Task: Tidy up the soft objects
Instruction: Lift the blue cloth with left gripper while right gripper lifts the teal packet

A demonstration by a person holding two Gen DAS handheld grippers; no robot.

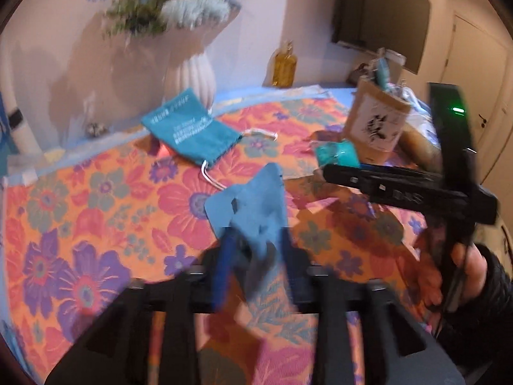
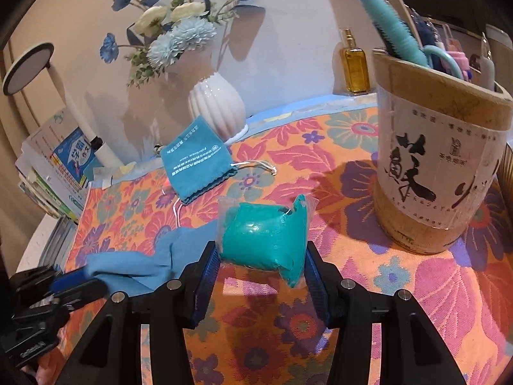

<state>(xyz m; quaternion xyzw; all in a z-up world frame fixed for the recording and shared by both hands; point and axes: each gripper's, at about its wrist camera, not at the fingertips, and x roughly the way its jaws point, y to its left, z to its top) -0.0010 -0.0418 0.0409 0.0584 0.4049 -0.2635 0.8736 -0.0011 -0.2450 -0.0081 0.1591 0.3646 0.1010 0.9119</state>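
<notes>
In the right wrist view, my right gripper [image 2: 261,261] is shut on a teal soft packet [image 2: 263,240] in clear plastic, held just above the floral tablecloth [image 2: 400,288]. The same packet [image 1: 336,155] shows at the right of the blurred left wrist view. A blue cloth [image 1: 253,202] stretches away from my left gripper [image 1: 255,250]. Its crumpled near end sits between the fingers, which stand apart. From the right wrist view the cloth [image 2: 134,263] trails on the table toward the left gripper [image 2: 73,284]. A teal drawstring pouch [image 2: 197,166] lies flat farther back.
A bamboo holder [image 2: 439,166] full of tools stands at the right. By the wall stand a white ribbed vase [image 2: 216,102] of flowers and an amber bottle [image 2: 352,64]. Stacked books [image 2: 54,176] sit at the left edge. A hand [image 1: 474,269] grips the right tool.
</notes>
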